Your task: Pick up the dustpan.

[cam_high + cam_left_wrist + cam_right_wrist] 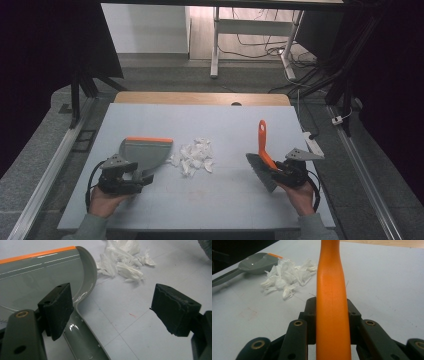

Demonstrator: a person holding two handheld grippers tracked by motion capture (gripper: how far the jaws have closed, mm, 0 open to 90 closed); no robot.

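A grey dustpan [145,150] with an orange lip lies on the left of the table, its handle pointing towards the person. My left gripper [134,177] stands open at that handle. In the left gripper view the left pad [58,308] hangs over the handle [85,340] of the dustpan [42,277], and the right pad stands far off it. A pile of white paper scraps [194,156] [125,260] [287,277] lies mid-table. My right gripper [285,172] [331,315] is shut on the orange handle [332,290] of a brush [262,145], grey bristles [260,172] down and to the left.
The work surface is a pale grey board [200,205] with a wooden strip [200,97] at its far edge. Metal rails [50,170] run along both sides. Beyond stand white desk legs [215,45] and loose cables on the floor.
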